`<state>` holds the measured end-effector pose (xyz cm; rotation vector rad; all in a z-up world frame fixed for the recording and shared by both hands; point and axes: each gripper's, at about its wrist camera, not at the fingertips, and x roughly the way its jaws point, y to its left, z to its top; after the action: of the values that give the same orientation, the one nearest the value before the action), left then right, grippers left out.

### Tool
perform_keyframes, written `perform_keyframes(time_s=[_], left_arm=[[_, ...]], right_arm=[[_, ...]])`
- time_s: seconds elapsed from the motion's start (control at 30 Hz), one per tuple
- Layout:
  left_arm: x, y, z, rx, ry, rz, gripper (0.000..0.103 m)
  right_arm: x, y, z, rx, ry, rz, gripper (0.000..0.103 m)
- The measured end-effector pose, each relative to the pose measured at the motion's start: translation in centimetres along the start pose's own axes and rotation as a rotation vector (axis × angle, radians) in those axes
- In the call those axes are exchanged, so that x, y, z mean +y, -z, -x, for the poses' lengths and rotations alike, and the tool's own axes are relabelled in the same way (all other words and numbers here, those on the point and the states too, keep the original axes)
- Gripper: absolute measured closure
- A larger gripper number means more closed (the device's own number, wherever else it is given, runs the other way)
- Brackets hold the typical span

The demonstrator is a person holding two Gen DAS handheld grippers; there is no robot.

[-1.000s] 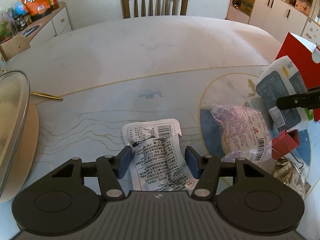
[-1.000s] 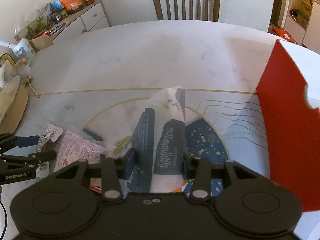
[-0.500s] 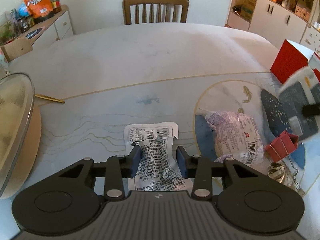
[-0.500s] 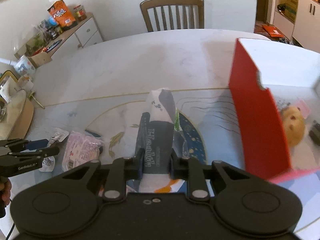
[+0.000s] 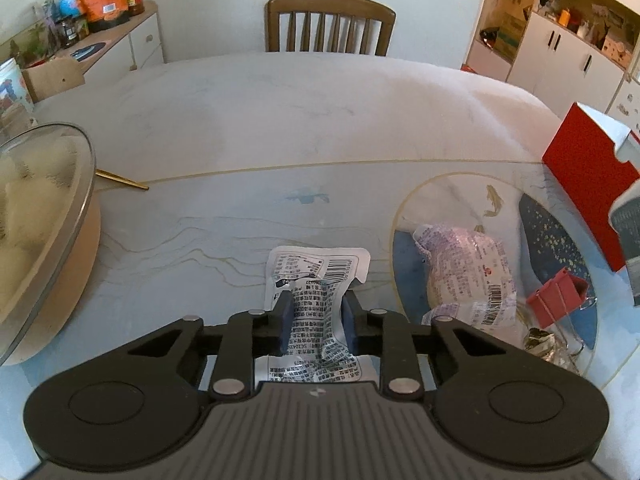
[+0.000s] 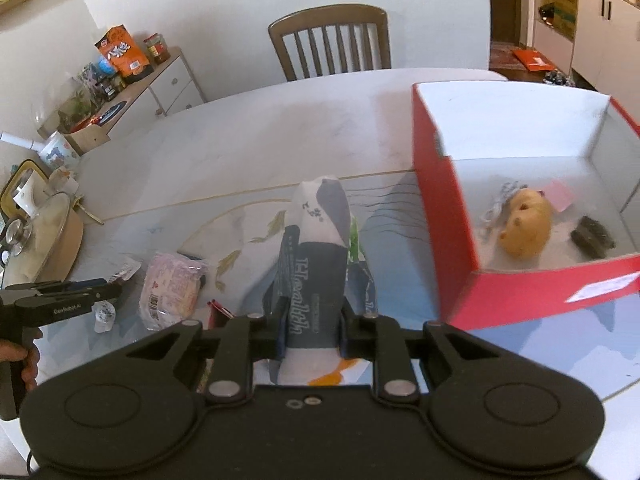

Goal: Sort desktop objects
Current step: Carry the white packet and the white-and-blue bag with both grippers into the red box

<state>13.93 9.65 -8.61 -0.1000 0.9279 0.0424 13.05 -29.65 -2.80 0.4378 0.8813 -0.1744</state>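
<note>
A few items are already seen in the red box (image 6: 448,216); a tissue pack (image 6: 320,280) is clamped in the right gripper (image 6: 311,330) near it; the left gripper (image 5: 316,322) is closing on a white sachet (image 5: 316,276); a pink packet (image 5: 464,272) and red clip (image 5: 556,300) are left on the table (image 5: 280,120).

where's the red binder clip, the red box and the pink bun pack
red binder clip (image 5: 558,298), left wrist view, on its red body
red box (image 6: 448,216), right wrist view, on its near left wall
pink bun pack (image 5: 466,272), left wrist view, on the wrapper's middle
</note>
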Motion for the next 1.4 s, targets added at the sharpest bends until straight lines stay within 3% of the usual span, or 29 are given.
perform_keyframes(time_s=[0.1,0.27,0.4,0.7,0.8,0.83,0.87,0.9,0.97,1.2,1.4], left_arm=[[-0.1,-0.1,0.9,-0.025,0.009,0.01,0.1],[-0.3,0.1,0.8,-0.01,0.0,0.019,0.099],[-0.3,0.3,0.7,0.007,0.055,0.044,0.098],[-0.6,0.8,-0.3,0.051,0.044,0.012,0.092],[-0.5,0.9,-0.2,0.047,0.079,0.017,0.075],[-0.6,0.9,-0.2,0.045,0.085,0.018,0.062],[-0.7,0.9,-0.1,0.043,0.092,0.011,0.042],[-0.8,0.9,0.0,0.039,0.089,0.004,0.037],[-0.8,0.9,0.0,0.038,0.075,0.002,0.036],[0.6,0.6,1.6,0.035,0.129,0.073,0.036],[3.0,0.5,0.7,0.045,-0.014,0.158,0.036]], right_arm=[[-0.9,0.3,0.8,-0.003,0.001,-0.02,0.082],[-2.0,0.7,1.8,-0.009,0.002,-0.038,0.082],[-2.6,0.9,2.1,-0.005,0.005,-0.041,0.082],[-3.2,1.4,2.1,0.007,0.002,-0.055,0.081],[-3.4,1.5,2.1,0.006,0.005,-0.062,0.081],[-3.4,1.5,2.1,0.006,0.006,-0.064,0.081],[-3.4,1.5,2.1,0.007,0.006,-0.065,0.081],[-3.4,1.6,2.1,0.007,0.006,-0.066,0.081],[-3.5,1.5,2.1,0.007,0.006,-0.068,0.081],[-3.4,1.5,2.0,0.006,0.006,-0.071,0.081],[-3.4,1.5,2.0,0.004,0.007,-0.078,0.081]])
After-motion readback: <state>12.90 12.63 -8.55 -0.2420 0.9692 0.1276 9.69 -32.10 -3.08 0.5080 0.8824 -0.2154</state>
